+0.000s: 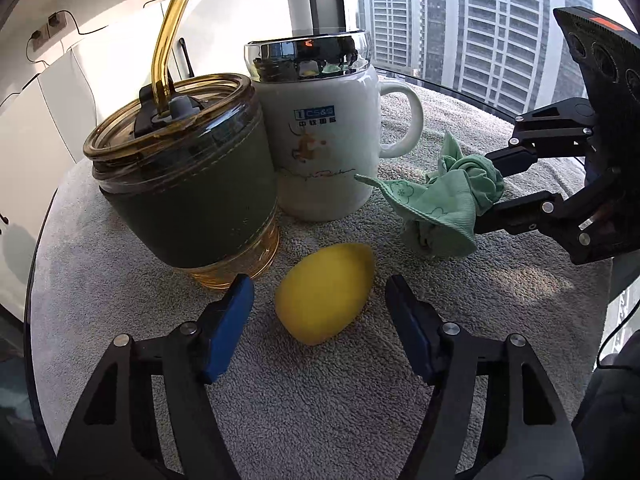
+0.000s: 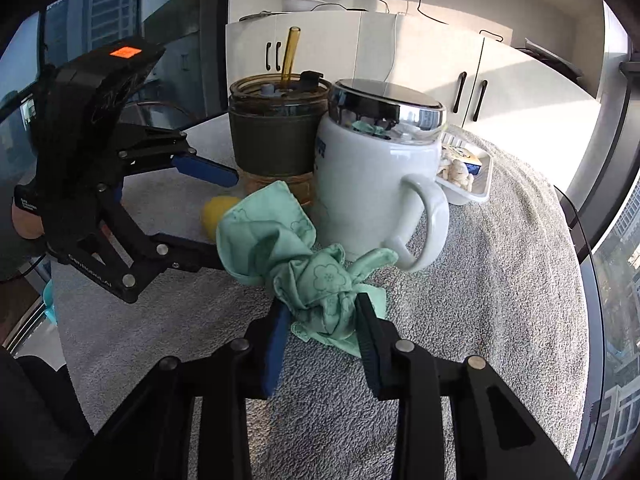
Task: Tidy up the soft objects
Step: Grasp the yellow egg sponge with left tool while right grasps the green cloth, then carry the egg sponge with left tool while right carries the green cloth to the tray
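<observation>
The right gripper [image 2: 320, 312] was clamped on the crumpled green cloth [image 2: 304, 264], which lay on the grey towel [image 2: 500, 280] just beside the white mug [image 2: 372, 184]. The left gripper [image 1: 320, 308] stood open astride the yellow sponge [image 1: 326, 292], pads apart from it, close to the amber tumbler [image 1: 188, 184]. Lifting the cloth risked a loose corner dragging against the mug's handle; the left finger nearest the tumbler could have nudged its base. The towel covered a round glass table; white cabinets [image 2: 440, 60], a small tray [image 2: 472, 184] and a window onto tower blocks surrounded it
</observation>
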Tool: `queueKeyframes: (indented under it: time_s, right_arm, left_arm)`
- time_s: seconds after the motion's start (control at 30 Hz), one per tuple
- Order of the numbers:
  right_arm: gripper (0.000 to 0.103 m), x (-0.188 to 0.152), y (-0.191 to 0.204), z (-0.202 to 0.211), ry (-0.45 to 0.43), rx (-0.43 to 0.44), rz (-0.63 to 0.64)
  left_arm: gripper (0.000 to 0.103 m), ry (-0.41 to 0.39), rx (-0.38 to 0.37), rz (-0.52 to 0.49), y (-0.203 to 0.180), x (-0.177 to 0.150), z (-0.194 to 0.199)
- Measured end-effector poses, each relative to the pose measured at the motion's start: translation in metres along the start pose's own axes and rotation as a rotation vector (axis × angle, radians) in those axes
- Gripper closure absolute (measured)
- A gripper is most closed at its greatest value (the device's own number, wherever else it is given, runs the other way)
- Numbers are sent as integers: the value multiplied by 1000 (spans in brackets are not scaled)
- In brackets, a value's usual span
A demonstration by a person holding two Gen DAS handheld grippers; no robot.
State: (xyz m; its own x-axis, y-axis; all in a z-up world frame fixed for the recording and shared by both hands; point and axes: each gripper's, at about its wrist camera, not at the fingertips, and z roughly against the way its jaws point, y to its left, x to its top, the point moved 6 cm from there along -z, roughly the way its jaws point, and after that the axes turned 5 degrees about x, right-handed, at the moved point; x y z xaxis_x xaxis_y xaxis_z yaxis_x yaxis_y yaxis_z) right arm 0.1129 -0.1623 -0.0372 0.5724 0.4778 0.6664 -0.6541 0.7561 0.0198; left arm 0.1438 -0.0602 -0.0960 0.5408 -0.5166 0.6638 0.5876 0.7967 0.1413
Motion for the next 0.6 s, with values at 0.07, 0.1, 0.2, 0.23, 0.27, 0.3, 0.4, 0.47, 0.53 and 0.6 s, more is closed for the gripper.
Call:
queueKeyframes:
  time_s: [0.07, 0.1, 0.2, 0.23, 0.27, 0.3, 0.4, 0.47, 0.53, 0.6]
  right_arm:
    - [68, -6, 3, 6, -4, 4, -12]
    - [68, -8, 3, 7, -6, 5, -18]
    - [68, -12, 5, 13, -18, 11, -35]
    - [68, -12, 5, 14, -22, 12, -39]
    - [68, -12, 5, 14, -24, 15, -43]
    - [68, -12, 5, 14, -25, 16, -46]
    - [68, -12, -2, 13, -25, 18, -52]
    - [68, -13, -3, 13, -29, 17, -56]
    - [68, -12, -4, 15, -34, 17, -58]
    - [68, -12, -3, 18, -38, 14, -61]
  left_arm:
    - [44, 21, -8, -9, -4, -2, -4]
    - [44, 27, -6, -16, -6, -2, -7]
    - [44, 14, -12, -8, -8, 3, -6]
    - [44, 8, -13, 0, -7, 5, -6]
    - [44, 4, -20, 8, -6, 7, -5]
    - [44, 7, -30, 12, -7, 7, -5]
    - [58, 36, 2, 5, -7, 5, -11]
    - [61, 40, -7, 16, -6, 4, -8]
    - [63, 39, -3, 24, -5, 1, -4]
    - [64, 33, 11, 33, 0, -4, -1]
